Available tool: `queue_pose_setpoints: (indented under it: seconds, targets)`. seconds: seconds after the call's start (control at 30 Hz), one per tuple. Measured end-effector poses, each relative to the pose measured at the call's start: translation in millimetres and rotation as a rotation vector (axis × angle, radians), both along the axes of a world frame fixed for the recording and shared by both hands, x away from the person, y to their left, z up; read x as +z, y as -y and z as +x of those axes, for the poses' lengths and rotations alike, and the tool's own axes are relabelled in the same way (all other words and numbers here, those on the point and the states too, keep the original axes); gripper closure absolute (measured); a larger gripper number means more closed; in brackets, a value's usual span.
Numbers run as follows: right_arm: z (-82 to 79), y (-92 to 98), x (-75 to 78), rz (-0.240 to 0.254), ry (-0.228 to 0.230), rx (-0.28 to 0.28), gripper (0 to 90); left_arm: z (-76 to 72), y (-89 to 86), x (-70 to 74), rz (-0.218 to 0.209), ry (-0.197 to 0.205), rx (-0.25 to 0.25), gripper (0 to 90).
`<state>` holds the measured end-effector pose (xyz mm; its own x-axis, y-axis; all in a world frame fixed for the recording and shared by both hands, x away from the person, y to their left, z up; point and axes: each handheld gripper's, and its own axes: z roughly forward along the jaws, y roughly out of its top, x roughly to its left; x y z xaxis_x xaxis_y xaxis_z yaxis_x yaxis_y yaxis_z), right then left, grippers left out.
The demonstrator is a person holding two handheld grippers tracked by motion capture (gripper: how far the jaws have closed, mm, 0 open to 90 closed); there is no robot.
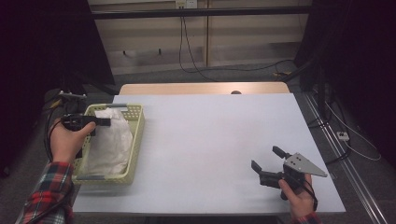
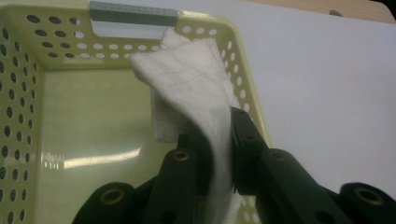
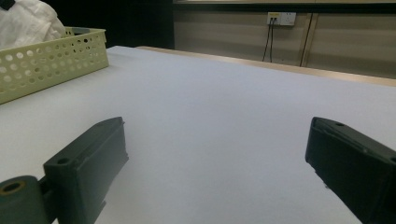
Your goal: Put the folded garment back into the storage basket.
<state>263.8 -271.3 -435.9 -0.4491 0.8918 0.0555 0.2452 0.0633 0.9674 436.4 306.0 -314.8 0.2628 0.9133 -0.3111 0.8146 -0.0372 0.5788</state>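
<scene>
A white cloth point(image 1: 111, 140) lies draped in the pale yellow perforated basket point(image 1: 137, 122) at the table's left. My left gripper point(image 1: 105, 122) hangs over the basket, shut on a fold of that white cloth point(image 2: 205, 93); the fabric runs up from between the black jaws toward the basket's far rim point(image 2: 201, 28). At the front right of the table my right gripper point(image 1: 267, 158) stands open, its two jaws wide apart with nothing between them point(image 3: 215, 154). In the right gripper view the basket point(image 3: 51, 60) and the cloth point(image 3: 25, 21) sit far off at the left.
The white tabletop point(image 1: 210, 135) stretches between the basket and my right gripper. A wooden strip point(image 1: 201, 88) edges its far side. Cables point(image 1: 345, 135) trail on the floor beyond the right edge, and a wall socket point(image 3: 281, 18) with cords sits behind.
</scene>
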Motion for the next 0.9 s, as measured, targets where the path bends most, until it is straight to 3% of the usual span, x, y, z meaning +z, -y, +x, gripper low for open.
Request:
queue_pose_setpoints:
  seconds: [0.3, 0.43, 0.9]
  targets:
    - [0.0, 0.0, 0.1, -0.001, 0.001, 0.001, 5.2, 2.5, -6.4, -4.7, 0.01, 0.007, 0.014, 81.7]
    - [0.3, -0.2, -0.4, -0.001, -0.001, 0.001, 5.2, 4.9, -10.4, -7.8, 0.009, 0.011, -0.004, 81.6]
    - [0.3, 0.1, -0.9, -0.002, -0.005, -0.001, 5.3, 12.9, -8.1, -16.8, 0.014, 0.015, -0.009, 81.5]
